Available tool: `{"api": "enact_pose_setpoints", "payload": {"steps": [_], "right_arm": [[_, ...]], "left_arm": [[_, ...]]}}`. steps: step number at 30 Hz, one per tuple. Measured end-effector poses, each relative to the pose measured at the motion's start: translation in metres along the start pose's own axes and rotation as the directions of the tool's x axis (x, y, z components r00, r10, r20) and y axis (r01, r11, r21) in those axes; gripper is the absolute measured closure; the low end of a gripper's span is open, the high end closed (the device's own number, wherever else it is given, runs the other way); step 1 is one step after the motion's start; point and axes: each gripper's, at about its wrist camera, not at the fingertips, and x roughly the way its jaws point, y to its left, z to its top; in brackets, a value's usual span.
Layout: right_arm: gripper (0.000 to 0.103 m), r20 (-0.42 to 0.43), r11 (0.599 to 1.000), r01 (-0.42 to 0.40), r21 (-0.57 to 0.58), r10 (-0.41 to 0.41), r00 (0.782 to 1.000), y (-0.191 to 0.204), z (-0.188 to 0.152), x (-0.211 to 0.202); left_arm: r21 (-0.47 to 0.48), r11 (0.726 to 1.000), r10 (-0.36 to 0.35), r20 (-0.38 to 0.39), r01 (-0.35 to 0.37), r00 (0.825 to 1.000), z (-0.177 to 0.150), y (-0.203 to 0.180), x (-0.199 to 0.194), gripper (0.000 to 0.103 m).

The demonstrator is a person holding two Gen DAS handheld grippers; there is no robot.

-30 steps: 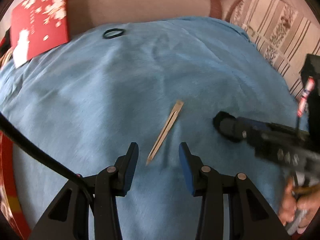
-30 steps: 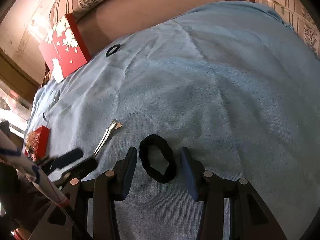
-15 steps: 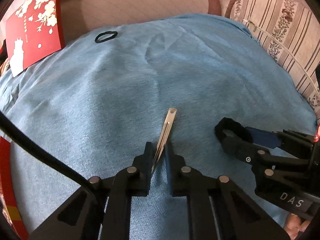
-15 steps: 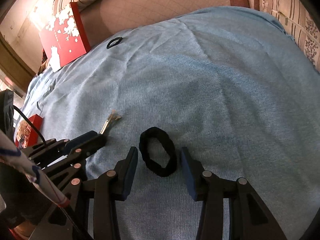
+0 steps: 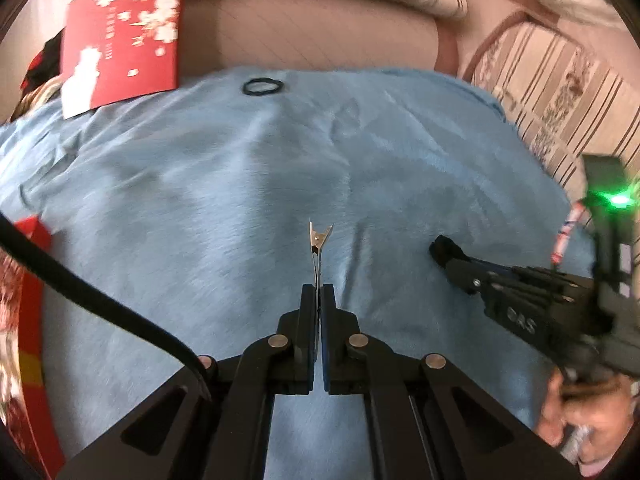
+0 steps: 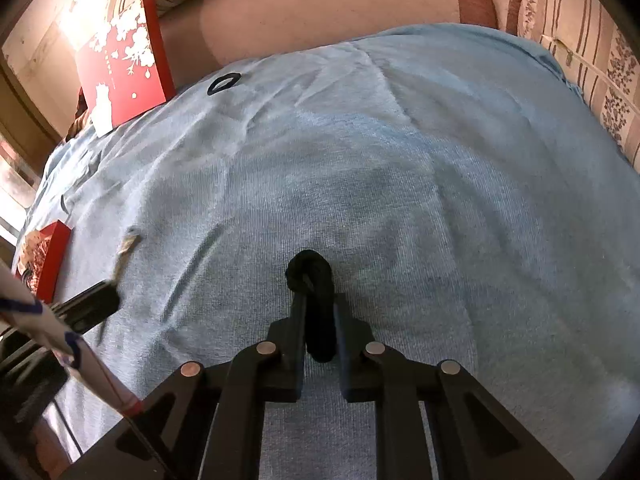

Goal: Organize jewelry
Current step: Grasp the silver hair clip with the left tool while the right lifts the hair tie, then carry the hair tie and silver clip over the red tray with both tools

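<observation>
My left gripper is shut on a thin metal hair clip, which sticks forward on edge over the blue cloth. My right gripper is shut on a thick black hair tie, squeezed flat between the jaws. The right gripper also shows at the right of the left wrist view with the black tie at its tip. The left gripper and the clip show blurred at the left of the right wrist view. A thin black elastic ring lies at the cloth's far edge, also in the right wrist view.
A red box lid with white blossoms leans at the far left behind the cloth, also in the right wrist view. A smaller red box sits at the left edge. Striped cushions border the right side.
Both grippers have closed: the left on the hair clip, now turned on edge and lifted, the right on the black hair tie, which was lying open between its fingers.
</observation>
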Motion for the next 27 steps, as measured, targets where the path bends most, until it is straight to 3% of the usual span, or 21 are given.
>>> {"api": "enact_pose_setpoints", "payload": {"steps": [4,13,18,21,27], "right_arm": [[0.09,0.009,1.0,-0.014,0.001,0.014,1.0,0.003,-0.002,-0.003],[0.091,0.062,0.999,-0.026,-0.02,0.027,0.998,0.013,-0.009,-0.01],[0.091,0.12,0.999,-0.042,-0.03,0.045,0.992,0.024,-0.023,-0.026],[0.091,0.105,0.994,-0.109,-0.006,0.109,0.988,0.031,-0.032,-0.034],[0.091,0.08,0.99,-0.116,-0.079,0.122,0.989,0.067,-0.045,-0.047]], "left_arm": [[-0.066,0.998,-0.013,0.027,0.015,1.0,-0.014,0.022,-0.025,0.101],[-0.138,0.98,0.158,0.095,-0.145,0.983,-0.045,0.067,-0.06,0.101],[-0.198,0.969,0.167,0.101,-0.145,0.981,-0.06,0.089,-0.075,0.101],[-0.221,0.963,0.181,0.098,-0.155,0.979,-0.07,0.101,-0.086,0.101],[-0.265,0.95,0.189,0.079,-0.163,0.979,-0.085,0.13,-0.105,0.101]]}}
